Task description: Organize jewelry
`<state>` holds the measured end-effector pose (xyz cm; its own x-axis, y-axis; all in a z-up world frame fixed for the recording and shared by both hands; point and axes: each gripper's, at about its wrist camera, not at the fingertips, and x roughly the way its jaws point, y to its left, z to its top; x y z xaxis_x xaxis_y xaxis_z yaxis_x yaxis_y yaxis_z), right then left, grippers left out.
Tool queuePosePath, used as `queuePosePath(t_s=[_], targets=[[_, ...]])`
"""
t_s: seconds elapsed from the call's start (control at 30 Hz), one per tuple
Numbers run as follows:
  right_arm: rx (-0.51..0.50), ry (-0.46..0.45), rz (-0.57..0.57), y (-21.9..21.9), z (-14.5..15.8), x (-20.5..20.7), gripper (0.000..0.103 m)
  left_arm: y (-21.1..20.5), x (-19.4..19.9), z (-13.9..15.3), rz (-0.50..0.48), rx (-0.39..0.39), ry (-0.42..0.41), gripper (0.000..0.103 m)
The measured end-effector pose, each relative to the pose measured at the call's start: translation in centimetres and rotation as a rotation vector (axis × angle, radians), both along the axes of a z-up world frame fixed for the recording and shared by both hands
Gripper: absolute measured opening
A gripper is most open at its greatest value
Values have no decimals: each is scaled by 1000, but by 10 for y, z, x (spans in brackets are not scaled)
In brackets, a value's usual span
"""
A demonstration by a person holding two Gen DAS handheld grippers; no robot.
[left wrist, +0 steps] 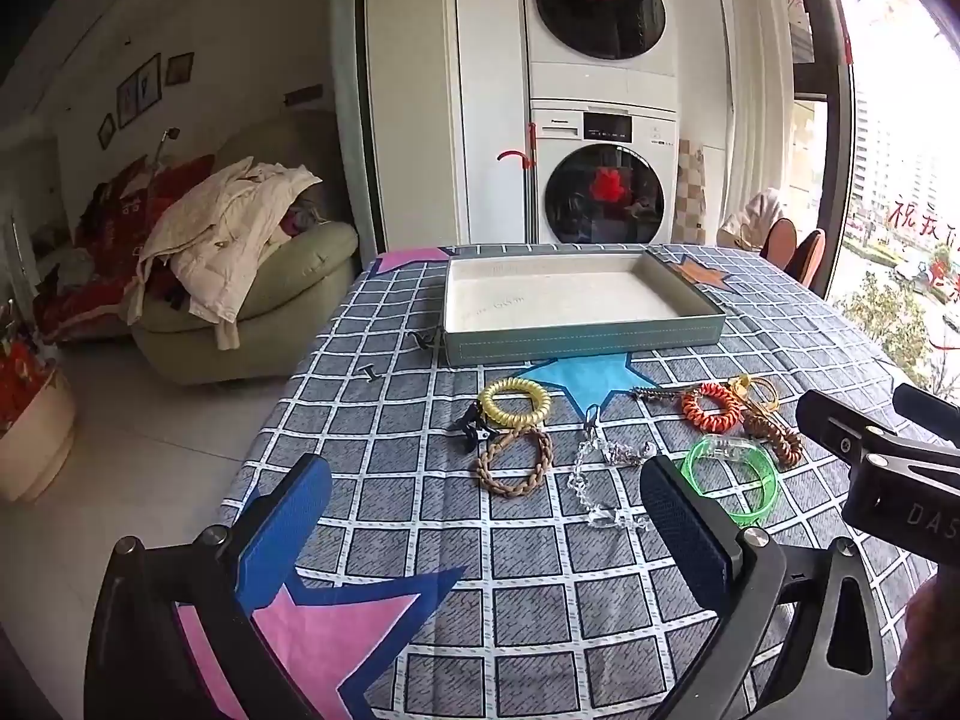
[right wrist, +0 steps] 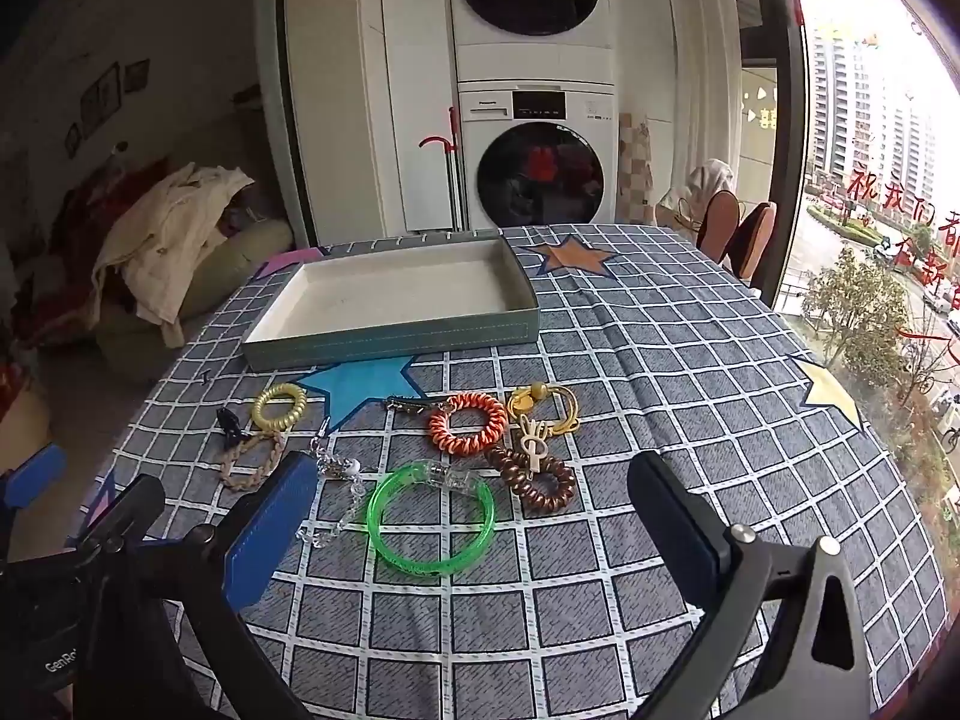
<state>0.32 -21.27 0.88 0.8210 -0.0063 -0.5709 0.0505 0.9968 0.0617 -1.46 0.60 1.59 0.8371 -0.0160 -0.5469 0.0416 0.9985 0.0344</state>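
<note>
A shallow teal tray (left wrist: 600,343) (right wrist: 396,339) with a bare white floor lies at the far side of the checked cloth. In front of it lie a yellow coil band (left wrist: 514,401) (right wrist: 279,406), a braided brown bracelet (left wrist: 515,464) (right wrist: 252,461), a clear bead chain (left wrist: 606,480) (right wrist: 336,498), an orange coil band (left wrist: 710,405) (right wrist: 467,423), a brown coil band (left wrist: 774,435) (right wrist: 540,480) and a green bangle (left wrist: 735,477) (right wrist: 430,519). My left gripper (left wrist: 480,540) hangs open short of the braided bracelet. My right gripper (right wrist: 474,534) is open above the near rim of the bangle, holding nothing.
A black clip (left wrist: 471,429) (right wrist: 231,426) and a yellow cord with a bead (right wrist: 543,408) lie among the jewelry. A sofa piled with clothes (left wrist: 240,252) stands left, stacked washing machines (left wrist: 600,120) behind, chairs (right wrist: 738,234) and a window to the right.
</note>
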Motion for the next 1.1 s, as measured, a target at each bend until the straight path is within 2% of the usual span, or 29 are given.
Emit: queuePosePath(t_s=[0.37, 1.1], targets=[[19, -36, -1, -4, 3, -4, 103, 3, -5, 8, 13, 4, -55, 103], [42, -31, -4, -7, 2, -7, 103, 4, -4, 1, 19, -6, -16, 103]])
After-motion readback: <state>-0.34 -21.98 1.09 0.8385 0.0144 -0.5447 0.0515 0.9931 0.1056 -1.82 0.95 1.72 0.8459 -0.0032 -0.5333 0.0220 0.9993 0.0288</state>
